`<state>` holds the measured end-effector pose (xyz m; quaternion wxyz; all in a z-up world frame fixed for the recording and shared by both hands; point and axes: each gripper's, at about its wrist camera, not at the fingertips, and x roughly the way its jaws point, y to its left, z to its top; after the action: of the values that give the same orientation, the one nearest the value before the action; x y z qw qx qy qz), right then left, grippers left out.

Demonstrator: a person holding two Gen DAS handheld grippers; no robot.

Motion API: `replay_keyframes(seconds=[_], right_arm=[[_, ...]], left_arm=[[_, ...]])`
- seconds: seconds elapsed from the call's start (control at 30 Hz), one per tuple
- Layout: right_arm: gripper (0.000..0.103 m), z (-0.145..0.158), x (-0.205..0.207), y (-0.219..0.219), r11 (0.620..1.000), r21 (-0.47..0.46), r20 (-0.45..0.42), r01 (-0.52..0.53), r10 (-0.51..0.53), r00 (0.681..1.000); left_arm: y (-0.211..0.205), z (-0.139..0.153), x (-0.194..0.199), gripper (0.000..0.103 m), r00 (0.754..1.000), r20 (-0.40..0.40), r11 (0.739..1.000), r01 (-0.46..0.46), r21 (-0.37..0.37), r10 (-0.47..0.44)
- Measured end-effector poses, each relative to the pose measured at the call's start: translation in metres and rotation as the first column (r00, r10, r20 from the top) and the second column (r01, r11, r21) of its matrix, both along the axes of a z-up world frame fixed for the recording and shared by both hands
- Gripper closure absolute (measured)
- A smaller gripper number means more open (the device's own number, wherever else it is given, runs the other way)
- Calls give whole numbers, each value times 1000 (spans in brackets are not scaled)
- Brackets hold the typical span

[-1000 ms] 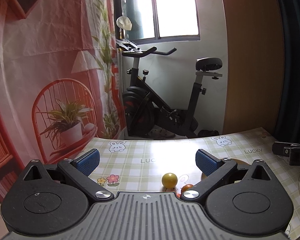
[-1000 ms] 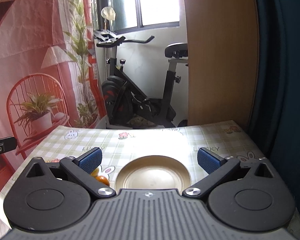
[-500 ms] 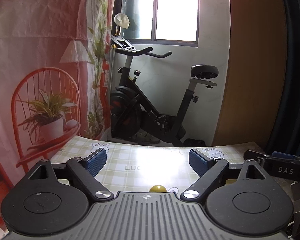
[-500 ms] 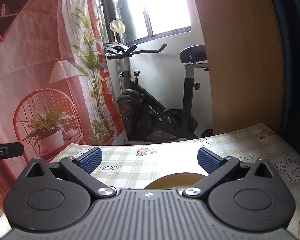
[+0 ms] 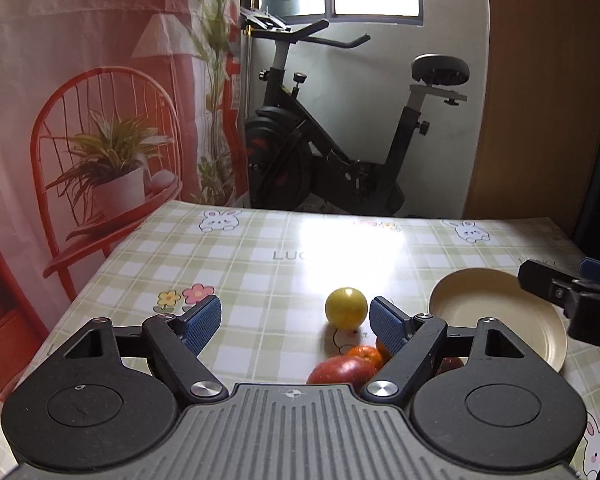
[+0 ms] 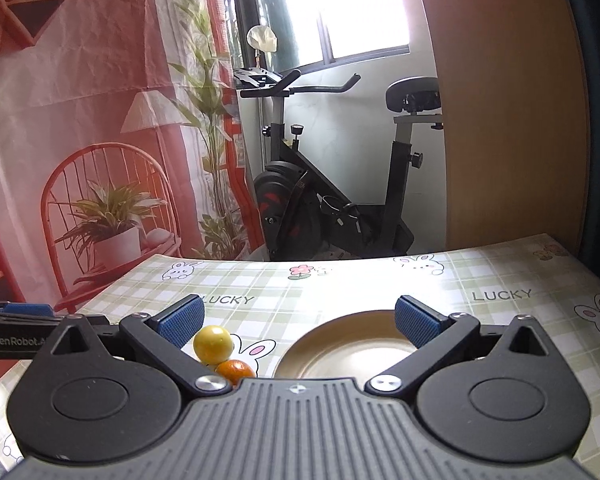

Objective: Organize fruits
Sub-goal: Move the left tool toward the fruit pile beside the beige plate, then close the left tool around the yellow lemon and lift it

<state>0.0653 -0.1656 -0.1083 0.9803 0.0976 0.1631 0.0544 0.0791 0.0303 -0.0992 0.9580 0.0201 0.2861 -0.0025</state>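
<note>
- Left gripper [image 5: 295,322]: blue-padded fingers spread wide, holding nothing, above the green-checked tablecloth with rabbit prints [image 5: 260,264].
- Right gripper [image 6: 298,320]: blue-padded fingers spread wide, empty, above the round cream plate [image 6: 340,354].
- Round yellow fruit [image 5: 346,307]: rests on the tablecloth, just beside the left gripper's right pad and left of the plate.
- Small orange citrus fruit [image 5: 365,354]: lies close behind the yellow fruit, towards the camera.
- Red apple [image 5: 338,372]: lies beside the citrus, partly hidden by the gripper body.
- Plate: empty, near the fruits.
- Black exercise bike [image 5: 340,148]: stands beyond the table's far edge.
</note>
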Motion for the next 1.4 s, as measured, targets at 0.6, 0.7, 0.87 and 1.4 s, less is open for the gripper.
replay_keyframes(seconds=[0.6,0.7,0.87,1.4], right_arm=[[3,15,-34,-14,995,12,-50,-96,96,994],[3,7,-30,-9,991,8,-97,-130,130,987],[10,-21,-19,5,979,6,-229,-204,200,953],[34,-59,-11,30,939,39,-288,-341,338,896]], left_arm=[[9,22,-28,26,989,40,982,143,-122,-139],[2,21,-29,28,984,42,980,178,-87,-174],[-4,-11,-19,43,976,-61,971,197,-136,-207],[-22,-53,-9,43,927,-142,932,322,-168,-346]])
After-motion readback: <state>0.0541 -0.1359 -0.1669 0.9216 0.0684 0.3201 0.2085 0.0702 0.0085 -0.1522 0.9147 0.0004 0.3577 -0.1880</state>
